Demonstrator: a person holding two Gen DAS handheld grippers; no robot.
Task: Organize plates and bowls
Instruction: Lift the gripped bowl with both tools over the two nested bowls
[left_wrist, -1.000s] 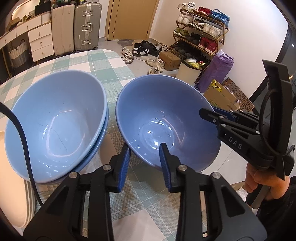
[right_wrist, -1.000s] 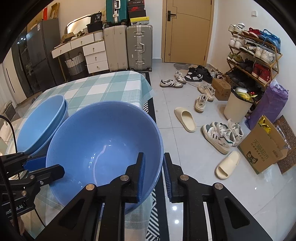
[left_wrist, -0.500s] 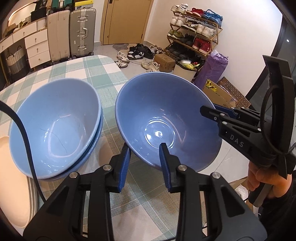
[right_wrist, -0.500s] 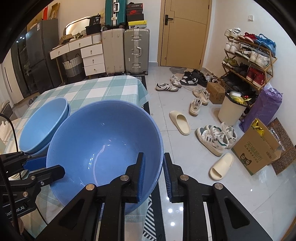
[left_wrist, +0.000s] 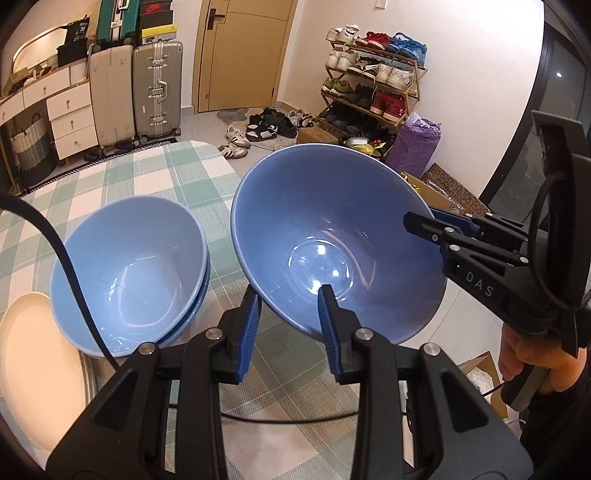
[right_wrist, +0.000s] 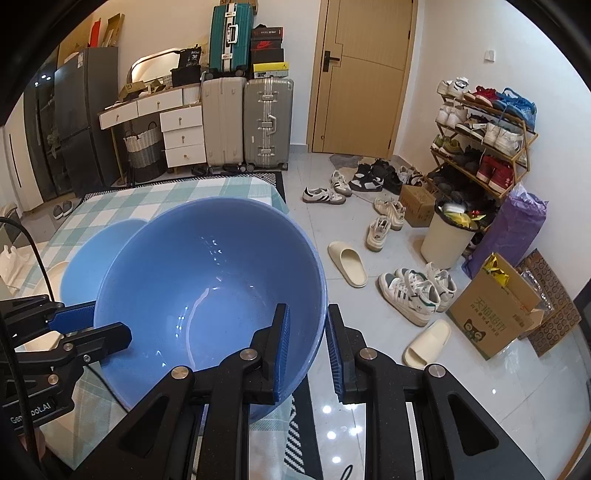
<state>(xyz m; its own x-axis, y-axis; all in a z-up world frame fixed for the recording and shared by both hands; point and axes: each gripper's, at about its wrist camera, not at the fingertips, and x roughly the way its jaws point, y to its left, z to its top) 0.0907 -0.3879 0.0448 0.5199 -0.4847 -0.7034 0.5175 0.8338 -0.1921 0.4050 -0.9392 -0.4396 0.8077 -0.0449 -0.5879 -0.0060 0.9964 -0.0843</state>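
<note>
Left gripper (left_wrist: 289, 316) clamped on near rim of blue bowl (left_wrist: 332, 240), frame centre, bowl tilted and clear of checked tablecloth (left_wrist: 177, 173). Right gripper (right_wrist: 306, 345) pinching opposite rim, gloveless hand (left_wrist: 535, 354) at lower right. Left of it, stacked blue bowls (left_wrist: 129, 269) beside cream plate (left_wrist: 33, 365); beyond, suitcases (left_wrist: 157, 88), shoe rack (left_wrist: 373, 92).

Room's evenly lit, warm indoor light from overhead. Ceiling lamps glare as white dots inside the held blue bowl (left_wrist: 332, 251) and on the glossy floor tiles (right_wrist: 332, 413) near the right claw (right_wrist: 306, 347). Soft shadows only, e.g. under the stacked bowls (left_wrist: 129, 273) on the desk (left_wrist: 155, 177). Both views sharp, no blur. Heavy fisheye bend; corners go black.
</note>
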